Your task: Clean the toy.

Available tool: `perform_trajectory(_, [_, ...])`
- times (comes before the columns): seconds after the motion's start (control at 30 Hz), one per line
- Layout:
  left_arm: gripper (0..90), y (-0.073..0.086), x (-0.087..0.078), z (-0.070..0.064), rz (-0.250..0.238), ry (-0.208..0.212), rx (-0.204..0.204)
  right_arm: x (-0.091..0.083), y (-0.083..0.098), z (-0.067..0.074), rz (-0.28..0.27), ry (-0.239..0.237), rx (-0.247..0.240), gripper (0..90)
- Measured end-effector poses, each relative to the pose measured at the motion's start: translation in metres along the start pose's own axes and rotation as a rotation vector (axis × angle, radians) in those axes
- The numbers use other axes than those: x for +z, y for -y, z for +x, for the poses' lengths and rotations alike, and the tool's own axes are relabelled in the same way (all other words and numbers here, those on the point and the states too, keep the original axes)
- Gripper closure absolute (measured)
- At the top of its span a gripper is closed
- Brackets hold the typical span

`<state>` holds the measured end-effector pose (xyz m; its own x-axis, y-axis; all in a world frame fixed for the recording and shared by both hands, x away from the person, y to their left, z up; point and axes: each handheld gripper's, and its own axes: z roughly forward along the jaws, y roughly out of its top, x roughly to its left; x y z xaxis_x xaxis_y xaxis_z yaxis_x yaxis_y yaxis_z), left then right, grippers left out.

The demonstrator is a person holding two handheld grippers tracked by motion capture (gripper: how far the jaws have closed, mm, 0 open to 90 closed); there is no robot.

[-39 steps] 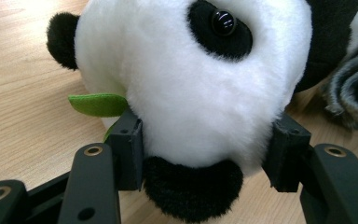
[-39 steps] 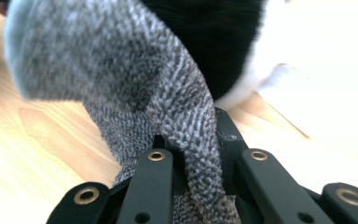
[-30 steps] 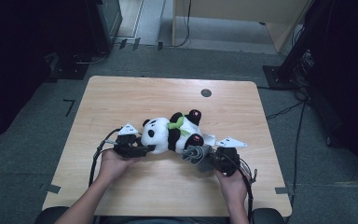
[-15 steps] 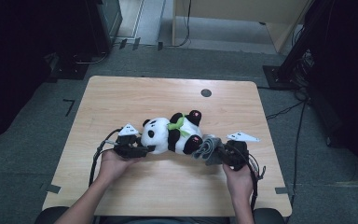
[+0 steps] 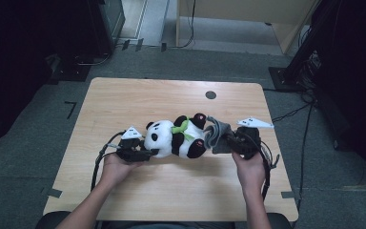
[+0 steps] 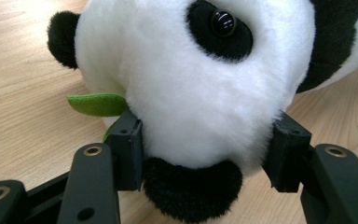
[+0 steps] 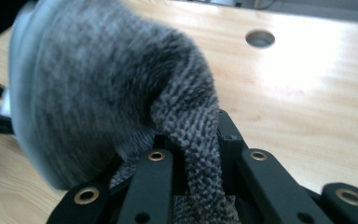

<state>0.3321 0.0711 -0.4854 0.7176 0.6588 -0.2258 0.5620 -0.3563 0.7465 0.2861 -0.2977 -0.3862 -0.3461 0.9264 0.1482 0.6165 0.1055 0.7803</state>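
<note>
Plush panda point(image 5: 178, 138) lying mid-table point(image 5: 124, 100), head clamped in our left gripper point(image 5: 140, 153); grey knit sock point(image 5: 217, 135), pinched tight by our right gripper point(image 5: 228, 141), hangs beside its feet. Risk, in our judgement: the sock's stretch could drag the soft head from the pads.

In the high view the bench point(image 5: 124, 105) is evenly lit from above, while the floor at the left and right edges of the frame falls into deep darkness. The picture is a little soft, and short shadows lie under the objects in the middle. In the left gripper view the plush panda point(image 6: 200, 79) is sharp and bright. In the right gripper view the grey sock point(image 7: 98, 107) is blurred at the left, and strong glare whitens the bench at the upper right.
</note>
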Motion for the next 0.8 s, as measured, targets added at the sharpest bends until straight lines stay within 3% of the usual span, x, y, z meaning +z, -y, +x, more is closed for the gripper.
perform_trajectory(0.23, [41.7,0.000,0.000,0.000,-0.002,-0.001,-0.002,0.007,-0.033,0.018,0.027,-0.050,-0.059,80.6])
perform_trajectory(0.5, [41.7,0.000,0.000,0.000,0.001,0.001,-0.003,0.025,-0.050,0.060,0.039,-0.155,-0.103,80.6])
perform_trajectory(0.63, [41.7,-0.001,0.000,0.000,0.001,0.003,-0.005,0.039,-0.048,0.088,0.054,-0.202,-0.132,80.6])
perform_trajectory(0.8, [41.6,-0.001,-0.001,0.002,0.003,0.008,-0.006,0.059,-0.032,0.114,0.085,-0.250,-0.169,80.5])
